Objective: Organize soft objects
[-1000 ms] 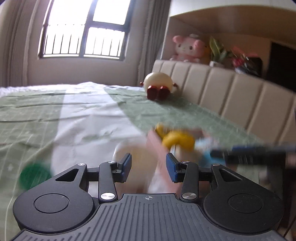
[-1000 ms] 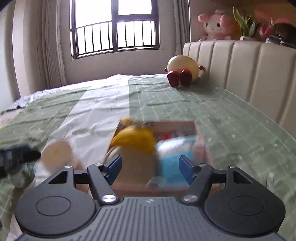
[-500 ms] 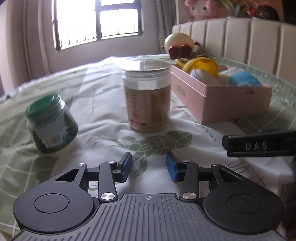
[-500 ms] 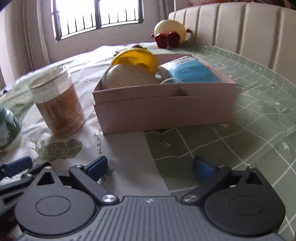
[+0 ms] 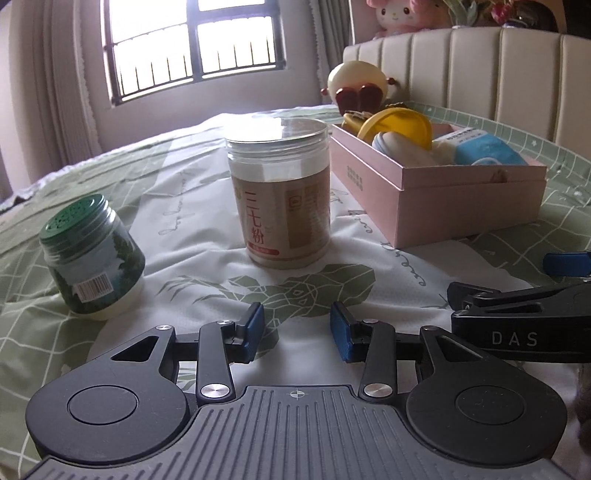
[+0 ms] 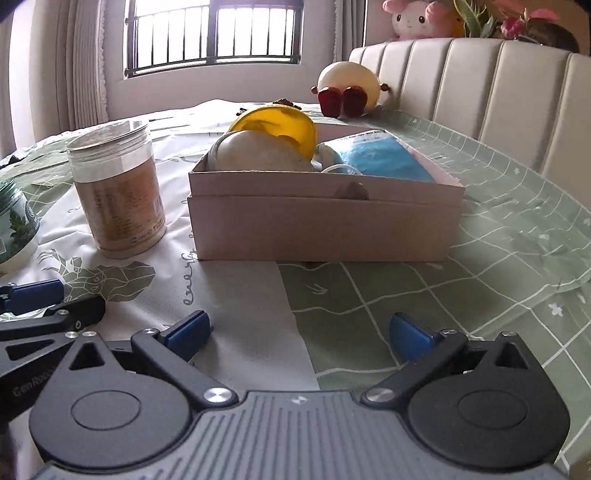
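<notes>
A pink box stands on the bed and holds a yellow round object, a grey-white soft object and a blue packet. My left gripper is open and empty, low over the sheet in front of a clear-lidded jar. My right gripper is open wide and empty, a short way in front of the box. The right gripper also shows at the right edge of the left wrist view.
A green-lidded jar stands to the left of the clear-lidded jar. A cream plush toy with red feet sits by the padded headboard. A pink plush and plants sit on the ledge above.
Both grippers have dropped low and pulled back from over the box. The right gripper has opened wider. Since half a second ago both views have barely shifted.
</notes>
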{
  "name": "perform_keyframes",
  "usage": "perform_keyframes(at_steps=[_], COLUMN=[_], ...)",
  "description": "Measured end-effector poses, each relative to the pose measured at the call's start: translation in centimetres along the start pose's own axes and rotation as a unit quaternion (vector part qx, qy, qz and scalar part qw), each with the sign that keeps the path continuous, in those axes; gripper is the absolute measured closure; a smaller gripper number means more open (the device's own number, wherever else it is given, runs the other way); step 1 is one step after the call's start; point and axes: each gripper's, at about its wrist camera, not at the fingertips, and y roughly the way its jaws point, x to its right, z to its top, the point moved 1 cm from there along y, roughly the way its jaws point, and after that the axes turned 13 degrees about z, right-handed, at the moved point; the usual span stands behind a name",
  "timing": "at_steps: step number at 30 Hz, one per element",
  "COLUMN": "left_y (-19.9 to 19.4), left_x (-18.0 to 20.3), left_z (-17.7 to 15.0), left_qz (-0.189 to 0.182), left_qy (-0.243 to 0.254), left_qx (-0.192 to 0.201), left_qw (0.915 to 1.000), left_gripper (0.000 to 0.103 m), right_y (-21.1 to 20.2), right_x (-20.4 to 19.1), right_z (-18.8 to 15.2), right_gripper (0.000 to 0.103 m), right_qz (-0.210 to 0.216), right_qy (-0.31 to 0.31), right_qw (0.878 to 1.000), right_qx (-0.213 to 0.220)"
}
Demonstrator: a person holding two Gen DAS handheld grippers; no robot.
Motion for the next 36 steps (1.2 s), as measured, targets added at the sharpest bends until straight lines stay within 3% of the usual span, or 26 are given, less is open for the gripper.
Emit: perform_keyframes(at_steps=[6, 36], left_y=[-0.18, -0.05], left_x=[0.61, 0.23], left_z=[-0.04, 0.0], left_qz=[0.014, 0.004], left_qy=[0.018, 0.007], left_qx=[0.006, 0.001], left_qw=[0.9997, 1.0], left_gripper=[0.059, 0.059], right_y=[0.01, -0.06], right_x=[0.05, 0.05], right_z=[-0.11, -0.14], right_gripper=[0.0, 0.0], right_qz=[0.004, 0.004], right_qy=[0.001, 0.002], right_qw=[1.0, 1.0], right_qx=[0.002, 0.003])
